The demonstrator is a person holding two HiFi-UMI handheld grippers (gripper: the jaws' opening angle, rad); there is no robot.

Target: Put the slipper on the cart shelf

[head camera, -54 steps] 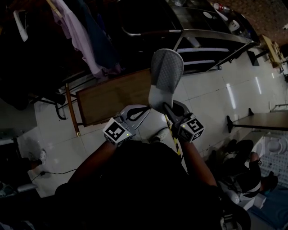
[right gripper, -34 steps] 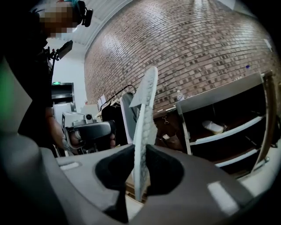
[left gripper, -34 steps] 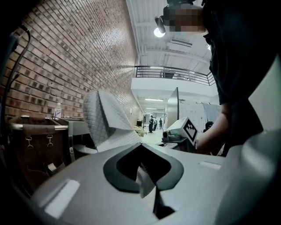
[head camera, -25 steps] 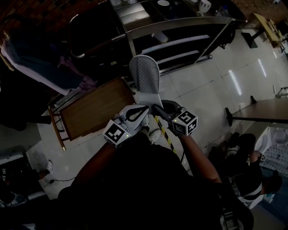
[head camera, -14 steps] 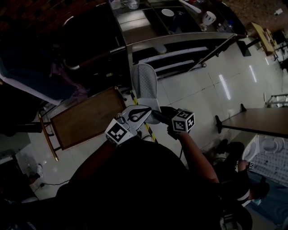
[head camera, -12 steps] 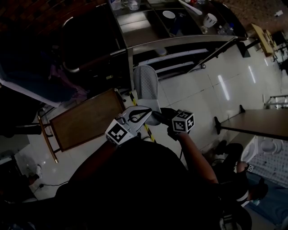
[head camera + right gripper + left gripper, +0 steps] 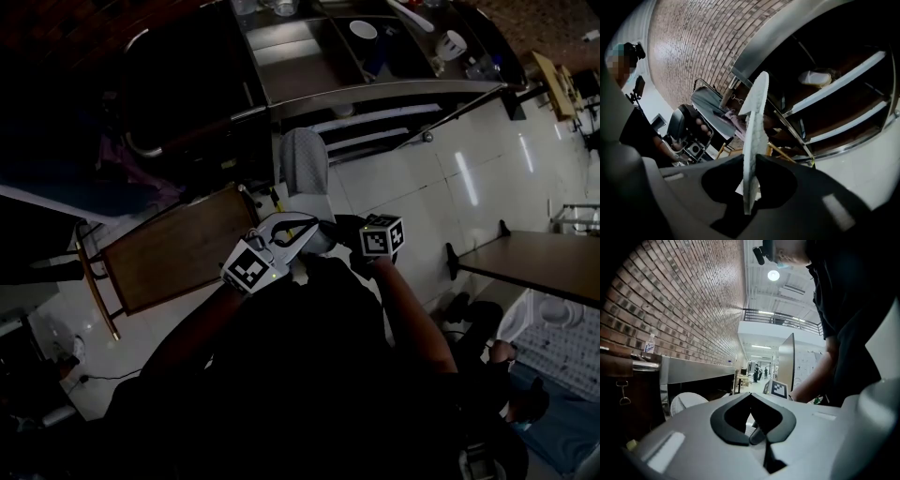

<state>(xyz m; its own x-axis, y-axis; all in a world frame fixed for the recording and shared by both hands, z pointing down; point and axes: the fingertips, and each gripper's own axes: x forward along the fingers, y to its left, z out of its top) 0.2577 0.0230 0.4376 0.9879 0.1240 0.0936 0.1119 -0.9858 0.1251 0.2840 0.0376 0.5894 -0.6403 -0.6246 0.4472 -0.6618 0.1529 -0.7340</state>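
Closer to the cart [image 7: 403, 87] than a second ago, the slipper [image 7: 305, 161] now has its far end at the edge of the cart's shelves. At left stands a wooden rack [image 7: 173, 253]. The left claw [image 7: 758, 436] is closed on nothing. The right claw [image 7: 751, 161] is clamped on the slipper's near end, holding it on edge.

Slipper [image 7: 305, 164]: pale grey, dotted texture on the sole, held off the floor. It's clamped edge-on at its near end in the right gripper [image 7: 750, 161], free end aimed at the cart. Cart shelf [image 7: 375, 119]: steel tiers under the top tray, just past the slipper; slipper not on it yet.
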